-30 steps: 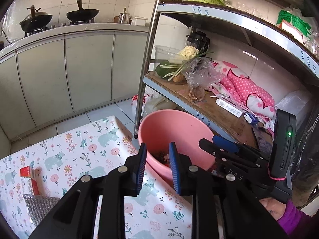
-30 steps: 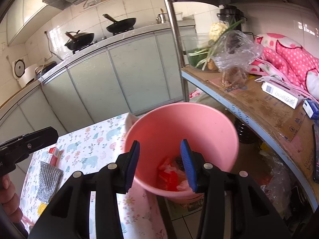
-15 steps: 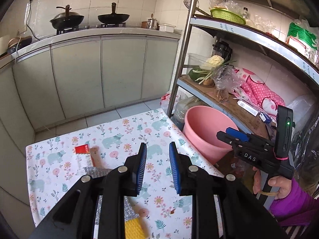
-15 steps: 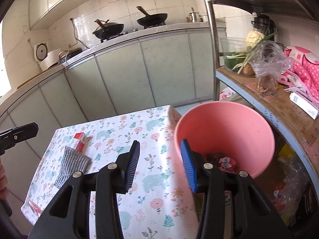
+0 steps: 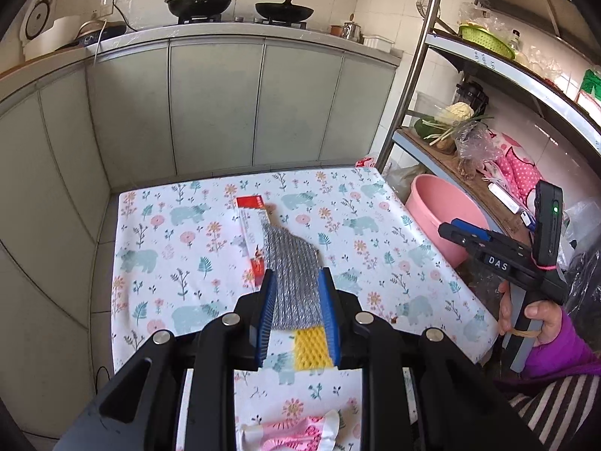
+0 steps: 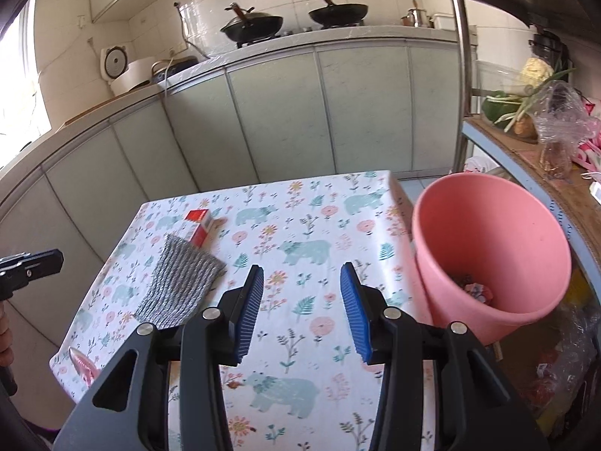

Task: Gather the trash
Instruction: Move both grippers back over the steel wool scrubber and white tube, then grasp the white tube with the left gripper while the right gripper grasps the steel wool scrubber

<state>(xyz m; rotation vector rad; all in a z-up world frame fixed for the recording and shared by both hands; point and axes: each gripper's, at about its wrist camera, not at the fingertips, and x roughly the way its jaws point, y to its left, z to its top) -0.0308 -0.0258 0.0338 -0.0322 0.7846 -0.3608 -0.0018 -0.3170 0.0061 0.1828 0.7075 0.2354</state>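
On the bench (image 5: pixel 210 248) lie four bits of trash: one grey mesh sleeve (image 5: pixel 293 263), one red-and-white box (image 5: pixel 251 233) touching its far end, one yellow foam net (image 5: pixel 312 347), and one pink wrapper (image 5: pixel 289 434) at the near edge. One pink bucket (image 6: pixel 492 251) stands beside the right edge, maybe with scraps inside. Left tool (image 5: pixel 298 319) and right tool (image 6: pixel 298 308) are both spread, holding nothing.

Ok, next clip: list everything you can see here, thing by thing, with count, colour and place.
table: one, floral bear-print cloth, centre.
mesh sleeve: one, grey, on the table, partly over the box.
box: one, red and white, flat on the table.
foam net: one, yellow, at the sleeve's near end.
wrapper: one, pink and white, table's near edge.
bucket: one, pink, beside the table, scraps inside.
woks: two, black, on the counter stove.
shelf rack: one, metal, right, holding vegetables and bags.
left claw: blue pads, open above the sleeve.
right claw: blue pads, open, empty.
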